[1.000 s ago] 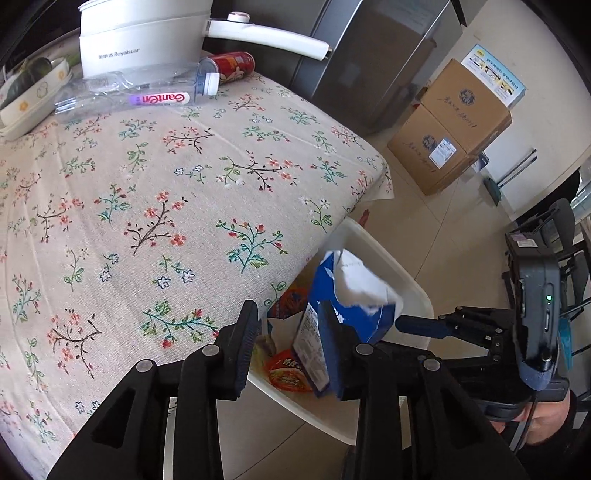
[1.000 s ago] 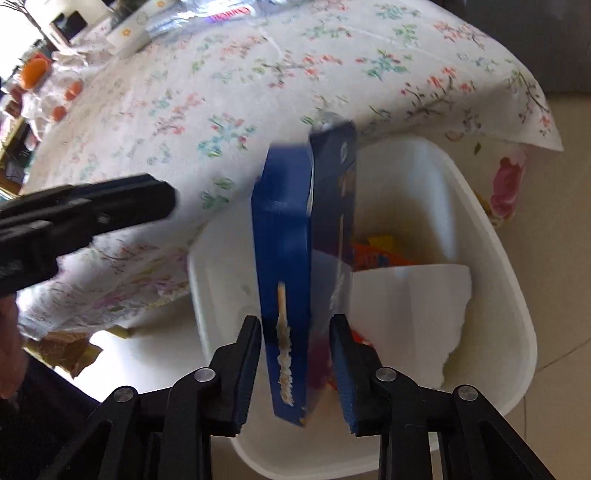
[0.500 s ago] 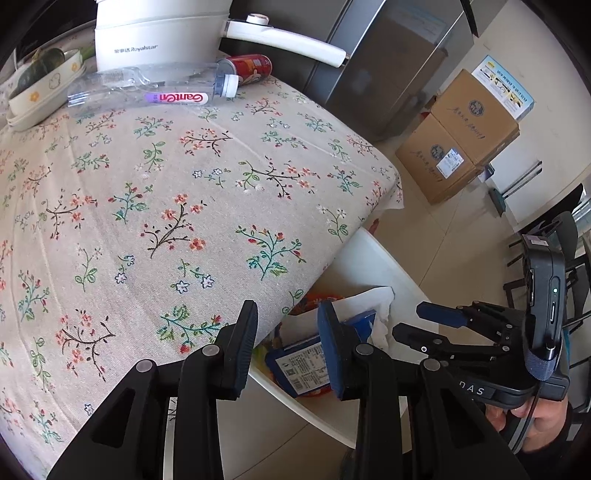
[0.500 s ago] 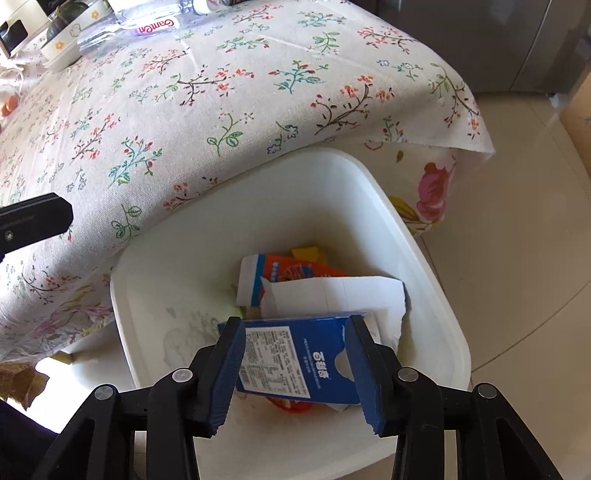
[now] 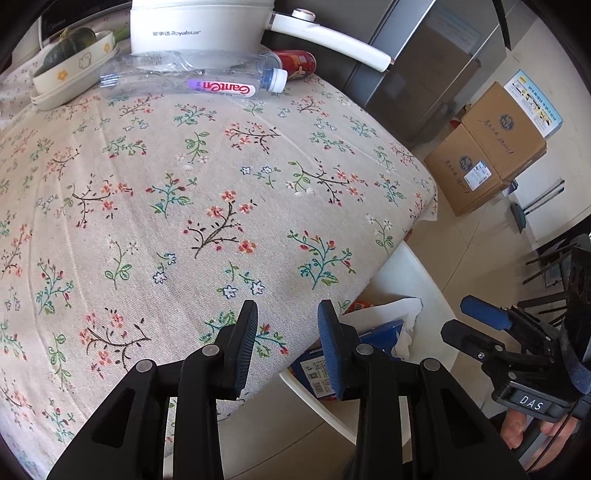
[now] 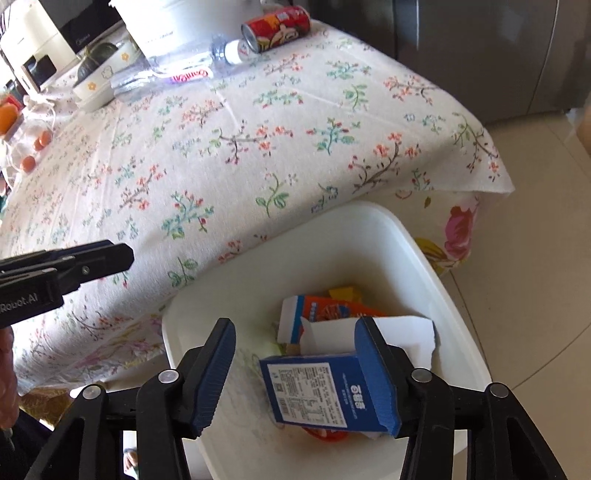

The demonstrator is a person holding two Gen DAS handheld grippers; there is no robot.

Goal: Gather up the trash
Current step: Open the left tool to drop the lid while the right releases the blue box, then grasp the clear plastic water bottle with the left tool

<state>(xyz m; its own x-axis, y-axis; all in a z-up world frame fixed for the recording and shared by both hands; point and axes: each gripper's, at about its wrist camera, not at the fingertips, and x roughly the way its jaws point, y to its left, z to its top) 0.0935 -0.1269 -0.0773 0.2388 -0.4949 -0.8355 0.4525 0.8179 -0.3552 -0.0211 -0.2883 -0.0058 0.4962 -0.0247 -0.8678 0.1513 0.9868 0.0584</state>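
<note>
The blue carton (image 6: 317, 391) lies flat in the white bin (image 6: 424, 266) beside the table, on white paper (image 6: 406, 332) and an orange packet (image 6: 325, 310). My right gripper (image 6: 295, 332) hovers above the bin, its jaws opening, and the pads do not touch the carton below. My left gripper (image 5: 288, 321) stands open over the floral table edge with nothing between its fingers. In the left wrist view the bin (image 5: 413, 273), the carton (image 5: 380, 332) and the right gripper (image 5: 480, 321) sit at lower right. A clear plastic bottle (image 5: 192, 77) and a red can (image 5: 299, 62) lie at the table's far end.
A white electric pot (image 5: 184, 26) and a bowl with a dark squash (image 5: 74, 70) stand behind the bottle. Cardboard boxes (image 5: 487, 147) and a grey fridge (image 5: 424, 74) are on the floor side. Oranges (image 6: 33, 147) lie at the table's left.
The right gripper let go of the blue carton, which dropped flat into the bin; its jaws widened and it rose. The left gripper shifted further over the table.
</note>
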